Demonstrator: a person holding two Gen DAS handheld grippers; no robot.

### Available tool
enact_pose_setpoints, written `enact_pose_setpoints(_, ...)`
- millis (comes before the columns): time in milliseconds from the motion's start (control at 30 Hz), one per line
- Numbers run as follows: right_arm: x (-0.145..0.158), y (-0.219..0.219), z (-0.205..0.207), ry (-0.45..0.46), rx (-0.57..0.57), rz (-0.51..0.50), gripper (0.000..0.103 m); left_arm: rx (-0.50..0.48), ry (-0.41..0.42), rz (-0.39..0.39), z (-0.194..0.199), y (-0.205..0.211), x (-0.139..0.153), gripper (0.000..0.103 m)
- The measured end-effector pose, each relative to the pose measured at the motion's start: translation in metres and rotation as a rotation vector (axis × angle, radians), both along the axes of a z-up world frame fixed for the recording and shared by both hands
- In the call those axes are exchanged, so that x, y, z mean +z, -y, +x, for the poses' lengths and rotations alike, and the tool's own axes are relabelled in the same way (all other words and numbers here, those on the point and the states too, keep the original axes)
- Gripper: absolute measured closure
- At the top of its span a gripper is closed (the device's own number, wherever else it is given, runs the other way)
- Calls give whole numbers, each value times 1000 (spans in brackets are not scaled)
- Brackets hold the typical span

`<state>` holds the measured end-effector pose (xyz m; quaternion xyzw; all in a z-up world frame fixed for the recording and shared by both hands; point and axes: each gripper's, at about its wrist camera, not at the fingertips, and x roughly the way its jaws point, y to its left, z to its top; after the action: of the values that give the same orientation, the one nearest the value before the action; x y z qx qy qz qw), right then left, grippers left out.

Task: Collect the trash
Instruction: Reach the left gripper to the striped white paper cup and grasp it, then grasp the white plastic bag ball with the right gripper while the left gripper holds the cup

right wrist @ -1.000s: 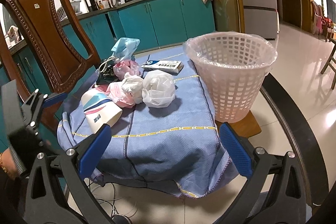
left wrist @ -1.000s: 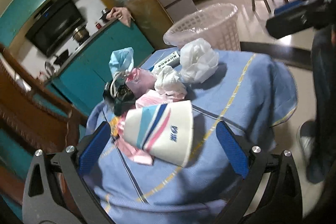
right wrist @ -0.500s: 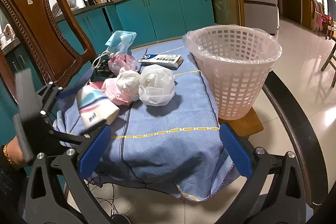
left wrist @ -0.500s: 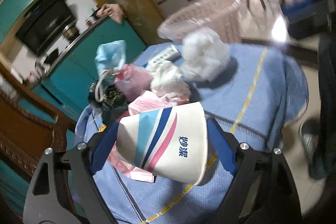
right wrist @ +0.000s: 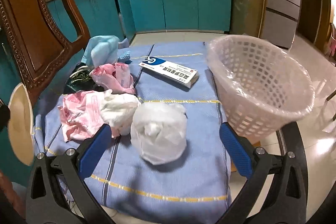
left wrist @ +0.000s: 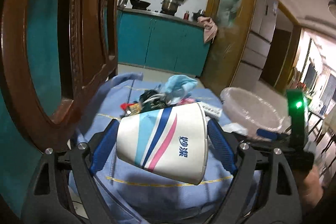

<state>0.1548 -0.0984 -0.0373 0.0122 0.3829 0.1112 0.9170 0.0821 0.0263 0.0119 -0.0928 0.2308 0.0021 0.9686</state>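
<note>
Left hand-held gripper: clamped on the paper cup, blue pads pressing both its sides; cup lies sideways, lifted above the blue cloth.
Right hand-held gripper: fingers wide apart, holding nothing, the white bag ball between them on the cloth.
Worktop: cloth-covered; pink wrappers at 9 o'clock of the ball, medicine box at 12 o'clock.
Basket: lined, at 2 o'clock, tilted.
Face mask: at 11 o'clock, beside the wooden chair.
</note>
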Motion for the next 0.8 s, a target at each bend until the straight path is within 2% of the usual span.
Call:
enact_pose_setpoints(167, 6, -2, 3, 20, 43, 23, 3, 7, 0, 83, 2, -1, 3, 18)
enact_pose_setpoints(233, 13, -9, 5, 51, 78, 54, 3, 5, 2, 91, 0, -1, 3, 18)
enact_pose_setpoints(367, 26, -44, 9, 84, 195, 6, 6, 13, 26, 86, 0, -6, 7, 18)
enact_pose_setpoints(467, 18, -62, 22, 15, 241, 4, 17, 21, 33, 88, 3, -6, 10, 18)
enact_pose_setpoints(600, -6, -64, 46, -93, 187, 3, 29, 19, 27, 66, 11, -6, 11, 18)
enact_pose_setpoints(667, -16, -64, 58, -146, 167, 10, 39, 19, 21, 63, 13, -4, 11, 18)
enact_pose_setpoints(700, -20, -65, 62, -167, 167, 12, 52, 19, 19, 65, 14, -3, 11, 18)
enact_pose_setpoints(733, -24, -65, 67, -193, 172, 19, 58, 19, 19, 70, 14, -2, 11, 18)
enact_pose_setpoints(800, -19, -59, 65, -181, 178, 62, 63, 24, 25, 95, 11, 1, 15, 18)
